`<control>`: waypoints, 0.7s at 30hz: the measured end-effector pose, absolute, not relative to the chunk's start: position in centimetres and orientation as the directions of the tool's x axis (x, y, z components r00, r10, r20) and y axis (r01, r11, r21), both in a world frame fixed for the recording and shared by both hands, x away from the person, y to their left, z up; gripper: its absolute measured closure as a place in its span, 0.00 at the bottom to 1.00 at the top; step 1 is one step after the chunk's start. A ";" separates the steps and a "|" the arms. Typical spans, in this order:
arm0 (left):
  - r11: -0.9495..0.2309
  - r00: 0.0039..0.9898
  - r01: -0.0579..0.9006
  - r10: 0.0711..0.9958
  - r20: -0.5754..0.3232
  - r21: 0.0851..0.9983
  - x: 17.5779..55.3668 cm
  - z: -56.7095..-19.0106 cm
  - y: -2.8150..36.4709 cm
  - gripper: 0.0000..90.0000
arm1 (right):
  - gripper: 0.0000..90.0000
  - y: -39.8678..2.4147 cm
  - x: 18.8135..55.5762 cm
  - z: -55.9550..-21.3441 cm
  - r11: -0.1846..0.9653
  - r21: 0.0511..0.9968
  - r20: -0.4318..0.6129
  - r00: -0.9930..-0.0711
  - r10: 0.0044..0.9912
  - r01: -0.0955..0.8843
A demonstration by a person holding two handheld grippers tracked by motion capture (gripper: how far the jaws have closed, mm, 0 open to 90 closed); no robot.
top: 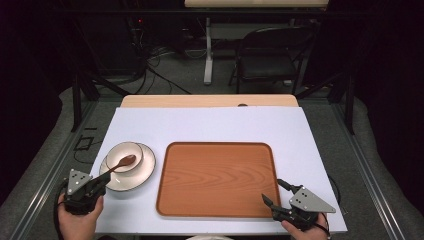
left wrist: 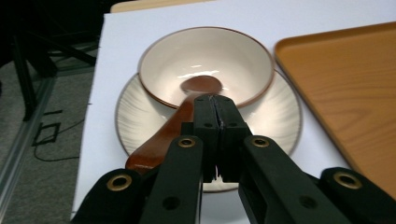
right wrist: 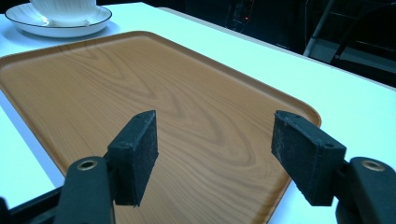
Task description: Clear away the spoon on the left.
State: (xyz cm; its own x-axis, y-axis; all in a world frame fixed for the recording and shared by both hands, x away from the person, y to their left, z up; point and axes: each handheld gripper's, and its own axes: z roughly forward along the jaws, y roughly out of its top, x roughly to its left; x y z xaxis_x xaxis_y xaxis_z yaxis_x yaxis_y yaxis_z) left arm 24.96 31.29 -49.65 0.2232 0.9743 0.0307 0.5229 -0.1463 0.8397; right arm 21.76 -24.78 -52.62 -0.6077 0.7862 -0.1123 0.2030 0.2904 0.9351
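Two grippers rested at the near edge of the counter (top: 210, 125). The left gripper (left wrist: 215, 108) had its jaws pressed together, beside the brown spoon's (left wrist: 184, 114) handle; whether they pinched it I could not tell. The glossy spoon lay in a cream bowl (left wrist: 233, 51) on a ribbed plate (left wrist: 280, 121), at 9 o'clock from the wood-grain tray (top: 220, 177). The right gripper (right wrist: 215, 140) held its jaws wide over the tray corner, probably ready to steady it.

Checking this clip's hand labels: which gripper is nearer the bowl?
Left. The left gripper sits right beside the bowl, over its plate's edge; the right gripper is across the tray, at its near right corner.
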 end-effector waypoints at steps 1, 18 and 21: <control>-0.140 0.215 0.522 0.976 0.029 0.841 25.1 -49.7 31.5 0.98 | 0.35 -24.8 21.7 -52.6 0.290 0.935 -0.113 -0.607 0.786 0.202; -0.083 0.109 0.514 0.994 0.031 0.854 28.8 -49.9 34.9 0.98 | 0.35 -24.8 21.8 -52.6 0.284 0.936 -0.105 -0.607 0.787 0.207; -0.075 0.098 0.516 0.995 0.028 0.853 29.3 -49.9 35.1 0.98 | 0.35 -24.8 21.8 -52.6 0.282 0.937 -0.102 -0.609 0.787 0.207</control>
State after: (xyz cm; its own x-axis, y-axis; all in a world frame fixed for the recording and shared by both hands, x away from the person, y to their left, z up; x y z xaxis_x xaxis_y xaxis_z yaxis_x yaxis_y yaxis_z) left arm 29.30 35.12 -49.87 0.0984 0.9947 0.0282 0.5158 -0.0752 0.8534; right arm 21.81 -24.77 -52.64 -0.6085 0.7869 -0.1023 0.2068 0.2816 0.9370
